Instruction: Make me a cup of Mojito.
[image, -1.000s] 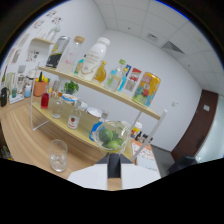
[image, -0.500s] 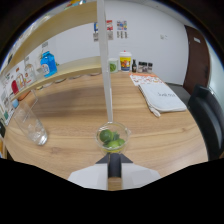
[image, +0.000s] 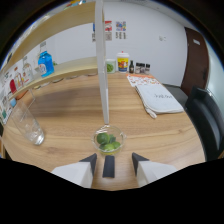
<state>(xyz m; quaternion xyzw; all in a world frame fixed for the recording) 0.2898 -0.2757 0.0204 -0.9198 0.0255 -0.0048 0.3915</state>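
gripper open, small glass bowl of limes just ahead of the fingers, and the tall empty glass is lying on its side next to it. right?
One thing is off. The gripper view shows the tall empty glass standing upright on the wooden table, not lying on its side. The rest holds: the gripper is open, and the small glass bowl of limes sits just ahead of its fingers.

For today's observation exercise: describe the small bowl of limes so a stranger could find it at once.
On the wooden table, find the white shelf post. At its foot, just ahead of the open gripper, sits the small glass bowl. Unlike the tall empty glass nearby, it holds green lime pieces.
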